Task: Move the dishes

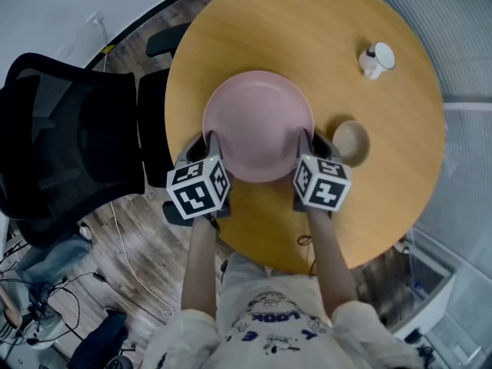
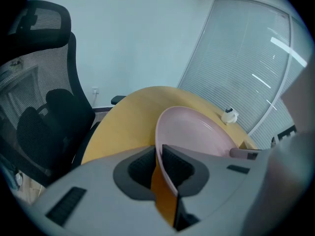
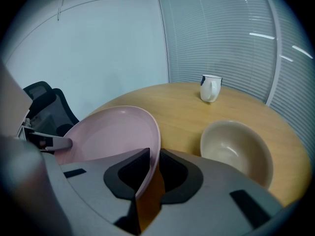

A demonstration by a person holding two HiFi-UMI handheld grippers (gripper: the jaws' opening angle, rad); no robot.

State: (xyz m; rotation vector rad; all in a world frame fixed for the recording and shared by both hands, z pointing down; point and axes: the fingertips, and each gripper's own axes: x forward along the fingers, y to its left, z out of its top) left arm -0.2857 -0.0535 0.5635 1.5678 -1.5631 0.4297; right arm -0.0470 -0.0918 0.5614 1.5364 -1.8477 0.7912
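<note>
Head view: high overhead, facing steeply down on the round bench [image 1: 254, 21]. Left gripper view: right behind the left gripper [image 2: 158, 166], looking along its jaws, pink plate [image 2: 197, 129] just ahead. Right gripper view: equally close behind the right gripper [image 3: 151, 173]. All three share plate, bench, mug [image 1: 377, 58].
</note>
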